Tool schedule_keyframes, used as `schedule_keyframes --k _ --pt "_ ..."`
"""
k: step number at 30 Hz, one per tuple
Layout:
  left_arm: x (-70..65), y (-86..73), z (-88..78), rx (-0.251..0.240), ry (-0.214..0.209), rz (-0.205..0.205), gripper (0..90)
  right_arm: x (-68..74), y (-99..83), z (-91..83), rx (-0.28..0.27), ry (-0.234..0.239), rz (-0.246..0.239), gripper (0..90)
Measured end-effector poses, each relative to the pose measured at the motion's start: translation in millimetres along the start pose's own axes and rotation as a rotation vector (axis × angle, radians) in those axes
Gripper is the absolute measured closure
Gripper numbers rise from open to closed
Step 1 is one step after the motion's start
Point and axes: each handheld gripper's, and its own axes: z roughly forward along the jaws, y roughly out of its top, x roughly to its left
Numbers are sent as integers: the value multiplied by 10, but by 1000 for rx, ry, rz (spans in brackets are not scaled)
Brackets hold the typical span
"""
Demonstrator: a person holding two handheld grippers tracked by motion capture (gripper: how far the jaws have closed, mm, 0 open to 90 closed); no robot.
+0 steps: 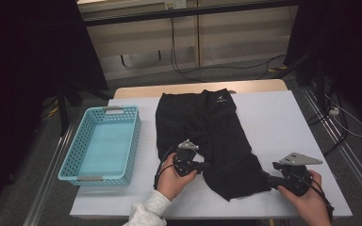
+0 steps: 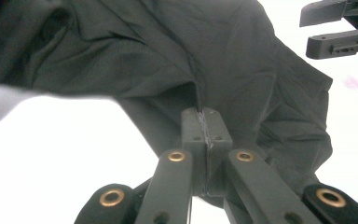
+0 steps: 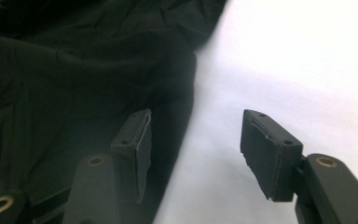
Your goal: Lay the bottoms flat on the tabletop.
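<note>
Now the left tool (image 1: 202, 165) is clenched on the black shorts (image 1: 212, 136) at the frame's middle, probably to fold them; the right tool (image 1: 267, 179) stands released beside their lower right hem.

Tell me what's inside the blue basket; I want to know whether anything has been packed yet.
The blue basket looks empty: the high view shows its bare pale floor. The black shorts lie beside it on the white table. The near wall hides only a thin strip of floor.
</note>
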Motion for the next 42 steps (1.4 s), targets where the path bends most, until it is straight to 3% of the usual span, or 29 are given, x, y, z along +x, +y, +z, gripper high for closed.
schedule_keyframes --k 8,13,19,22,24,26,29,42 --pt "64 -107 -61 17 7 -43 900 47 39 101 19 29 -8 451" --pt "83 -151 -49 32 18 -48 900 79 63 142 27 51 -5 461" --pt "66 -153 -41 38 0 -49 900 121 58 188 55 75 -10 524" --pt "64 -150 -35 36 -2 -46 900 130 48 207 60 82 -26 671" --pt "63 -145 -40 31 -1 -44 900 138 48 193 72 111 -32 866" --pt "57 -137 -39 28 -9 -44 900 151 28 161 84 130 -45 899" --pt "37 -132 -15 25 -20 -41 900 138 9 90 100 128 -59 900" --pt "-72 -124 46 48 -39 -14 900 72 -142 -178 80 137 -22 900"
